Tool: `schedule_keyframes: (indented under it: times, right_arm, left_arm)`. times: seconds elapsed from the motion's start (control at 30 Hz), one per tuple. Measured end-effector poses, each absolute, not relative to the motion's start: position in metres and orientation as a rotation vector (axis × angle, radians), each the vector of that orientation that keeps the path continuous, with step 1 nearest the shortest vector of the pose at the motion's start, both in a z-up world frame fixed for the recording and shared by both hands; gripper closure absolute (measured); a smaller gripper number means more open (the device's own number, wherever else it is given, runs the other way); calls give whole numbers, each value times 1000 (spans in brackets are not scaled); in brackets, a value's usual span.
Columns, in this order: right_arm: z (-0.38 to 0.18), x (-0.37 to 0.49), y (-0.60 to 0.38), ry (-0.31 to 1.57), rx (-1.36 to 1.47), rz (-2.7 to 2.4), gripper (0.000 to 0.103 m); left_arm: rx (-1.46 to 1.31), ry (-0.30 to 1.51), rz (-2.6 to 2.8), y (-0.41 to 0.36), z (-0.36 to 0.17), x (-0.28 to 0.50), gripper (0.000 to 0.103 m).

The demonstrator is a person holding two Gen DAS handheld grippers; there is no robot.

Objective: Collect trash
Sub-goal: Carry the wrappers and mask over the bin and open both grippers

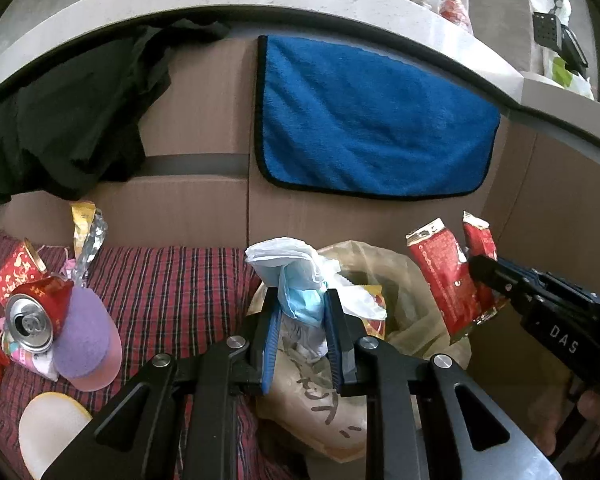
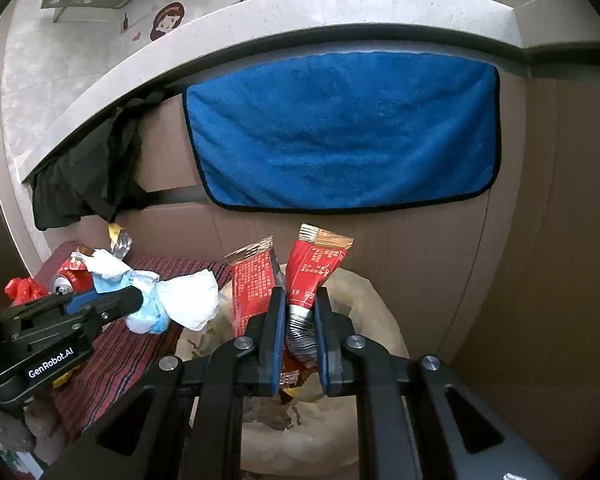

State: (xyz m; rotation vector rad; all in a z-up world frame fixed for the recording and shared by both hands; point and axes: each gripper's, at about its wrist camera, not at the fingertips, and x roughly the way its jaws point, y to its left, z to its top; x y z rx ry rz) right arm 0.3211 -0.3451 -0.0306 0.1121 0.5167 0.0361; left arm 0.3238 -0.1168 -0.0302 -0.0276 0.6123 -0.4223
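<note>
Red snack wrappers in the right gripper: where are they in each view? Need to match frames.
Left wrist view: red snack wrappers sit far right, mid-height, pinched by the right gripper entering from the right edge.
Right wrist view: red snack wrappers sit centre frame, rising from between the right gripper, above the beige trash bag.
Shared landmark: blue towel hanging behind.

Towel (image 1: 376,116): blue, black-edged. Cloth at 9 o'clock (image 1: 60,120) is seen as black. Bedding (image 1: 172,280): red with dark stripes (plaid-like). Mask wad (image 1: 300,280): pale blue and white, clamped by black, blue-padded left gripper (image 1: 300,320). Wrappers (image 2: 312,276): red with white print, gold tops. Can (image 1: 32,312): red, silver lid. Bag (image 1: 380,264): translucent beige.
</note>
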Motion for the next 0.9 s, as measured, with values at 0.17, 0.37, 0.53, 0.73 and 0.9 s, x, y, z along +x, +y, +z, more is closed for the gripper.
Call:
schedule_keyframes:
  times: [0.17,0.37,0.53,0.73,0.9]
  right_arm:
    - [-33,321,-343,523,106,37,90]
    - [-34,325,-343,532,107,31,90]
    - [-37,330,-343,544,108,32,90]
    - [-43,340,-344,561,116,31,89]
    - [-50,347,-348,587,136,29,78]
  left_arm:
    - [-33,615,-426,-117,-32,325,81]
    - [-42,624,-434,-119,-36,332,81]
    - [-40,630,-436,-121,-40,336,81]
    - [-46,643,-450,-124,-45,343,81]
    - [-86,653,-504,-123,-48,352,70]
